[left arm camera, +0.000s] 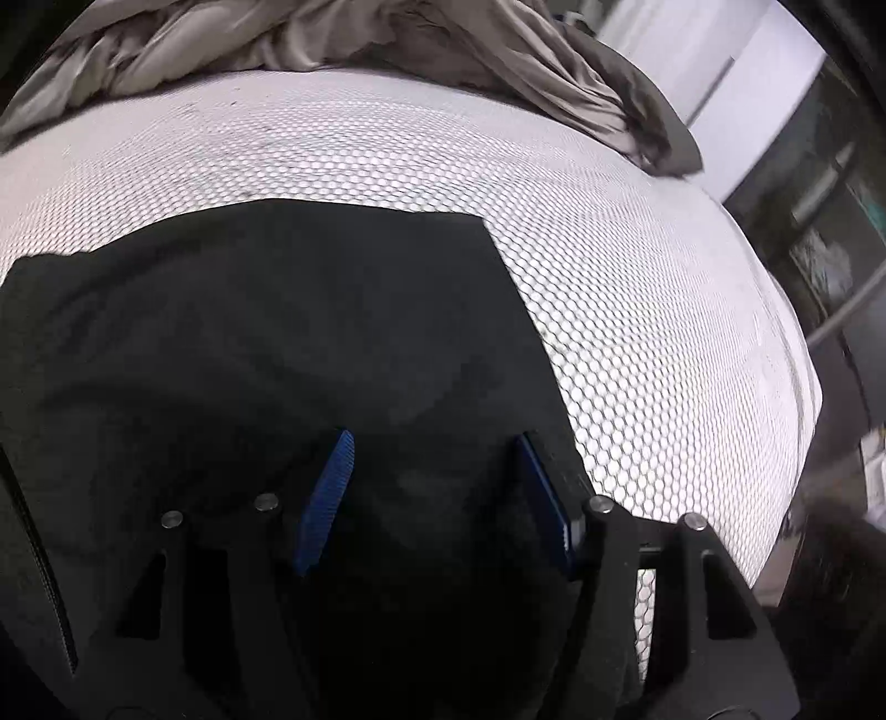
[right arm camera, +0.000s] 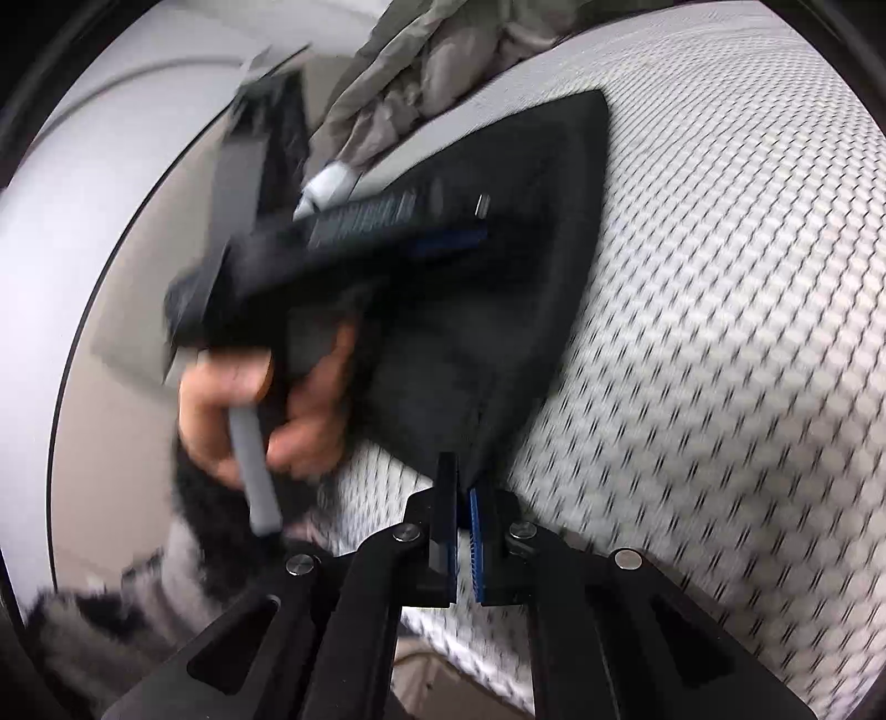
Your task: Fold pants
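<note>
Black pants lie folded flat on a white honeycomb-patterned table. My left gripper hovers over their near right part with its blue pads wide apart and nothing between them. In the right wrist view the pants stretch away from my right gripper, whose blue pads are closed on a corner of the black cloth. The left gripper and the hand holding it show above the pants at the left of that view. The view is motion-blurred.
A crumpled grey garment lies heaped along the far edge of the table, also in the right wrist view. The table's right edge drops off to a dark floor area.
</note>
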`<state>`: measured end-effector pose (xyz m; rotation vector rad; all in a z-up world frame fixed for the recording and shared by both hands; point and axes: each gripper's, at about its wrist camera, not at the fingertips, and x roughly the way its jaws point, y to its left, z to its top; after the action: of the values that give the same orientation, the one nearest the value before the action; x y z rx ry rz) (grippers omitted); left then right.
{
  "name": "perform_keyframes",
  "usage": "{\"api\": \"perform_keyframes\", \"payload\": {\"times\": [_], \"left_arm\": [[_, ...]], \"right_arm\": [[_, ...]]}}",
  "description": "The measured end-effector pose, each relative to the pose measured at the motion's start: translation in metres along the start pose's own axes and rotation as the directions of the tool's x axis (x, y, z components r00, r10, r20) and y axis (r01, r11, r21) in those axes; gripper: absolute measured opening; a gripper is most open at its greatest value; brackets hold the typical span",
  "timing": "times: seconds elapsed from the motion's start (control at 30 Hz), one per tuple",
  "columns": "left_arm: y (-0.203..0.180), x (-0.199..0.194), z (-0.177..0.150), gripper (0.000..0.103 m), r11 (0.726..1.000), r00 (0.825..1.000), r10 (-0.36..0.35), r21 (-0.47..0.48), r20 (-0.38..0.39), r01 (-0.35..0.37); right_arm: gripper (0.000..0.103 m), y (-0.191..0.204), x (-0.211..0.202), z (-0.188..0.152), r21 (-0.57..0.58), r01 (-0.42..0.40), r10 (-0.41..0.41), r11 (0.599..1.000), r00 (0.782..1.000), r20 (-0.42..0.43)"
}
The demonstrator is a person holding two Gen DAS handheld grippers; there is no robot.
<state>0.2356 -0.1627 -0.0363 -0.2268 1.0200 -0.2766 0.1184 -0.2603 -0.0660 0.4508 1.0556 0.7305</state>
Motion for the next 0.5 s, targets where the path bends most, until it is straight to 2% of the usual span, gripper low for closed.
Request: {"api": "perform_keyframes", "payload": {"times": [0.1, 0.13, 0.17, 0.2, 0.23, 0.3, 0.33, 0.37, 0.4, 0.43, 0.5], "left_arm": [[0.001, -0.015, -0.002, 0.058, 1.000, 1.000, -0.013, -0.029, 0.011, 0.013], [0.000, -0.024, -0.006, 0.058, 0.999, 0.999, -0.036, -0.016, 0.014, 0.036], [-0.006, -0.034, -0.012, 0.058, 0.998, 0.998, -0.067, 0.020, 0.012, 0.067], [-0.015, -0.038, -0.016, 0.058, 0.995, 0.996, -0.087, 0.055, 0.010, 0.086], [-0.021, -0.037, -0.019, 0.058, 0.991, 0.995, -0.100, 0.085, 0.006, 0.099], [-0.034, -0.025, -0.019, 0.058, 0.986, 0.995, -0.100, 0.131, -0.022, 0.102], [-0.038, -0.013, -0.022, 0.058, 0.987, 0.996, -0.068, 0.142, -0.052, 0.075], [-0.039, -0.005, -0.023, 0.058, 0.988, 0.997, -0.044, 0.143, -0.062, 0.052], [-0.039, 0.000, -0.024, 0.058, 0.989, 0.998, -0.027, 0.142, -0.059, 0.035], [-0.039, 0.003, -0.024, 0.058, 0.991, 0.999, -0.024, 0.134, -0.037, 0.029], [-0.039, 0.000, -0.023, 0.058, 0.992, 0.999, -0.024, 0.123, -0.029, 0.027]], "right_arm": [[0.011, 0.008, -0.009, -0.004, -0.038, 0.039, -0.039, 0.999, 0.999, -0.001], [0.024, 0.010, -0.015, -0.002, -0.036, 0.050, -0.049, 0.998, 0.998, 0.025], [0.042, 0.010, -0.023, 0.001, -0.022, 0.053, -0.051, 0.998, 0.996, 0.071], [0.048, 0.008, -0.029, 0.004, -0.002, 0.045, -0.045, 0.999, 0.992, 0.117], [0.050, 0.006, -0.030, 0.007, 0.016, 0.043, -0.044, 0.999, 0.990, 0.137], [0.049, -0.001, -0.024, 0.017, 0.070, 0.033, -0.045, 0.997, 0.985, 0.168], [0.035, -0.003, -0.018, 0.020, 0.086, 0.048, -0.062, 0.995, 0.983, 0.174], [0.015, -0.003, -0.009, 0.023, 0.087, 0.076, -0.090, 0.993, 0.982, 0.168], [0.009, -0.003, 0.002, 0.024, 0.079, 0.115, -0.125, 0.990, 0.982, 0.139], [0.004, -0.006, 0.005, 0.022, 0.063, 0.131, -0.138, 0.989, 0.983, 0.121], [0.002, 0.004, 0.009, 0.021, 0.014, 0.145, -0.146, 0.989, 0.985, 0.095]]}}
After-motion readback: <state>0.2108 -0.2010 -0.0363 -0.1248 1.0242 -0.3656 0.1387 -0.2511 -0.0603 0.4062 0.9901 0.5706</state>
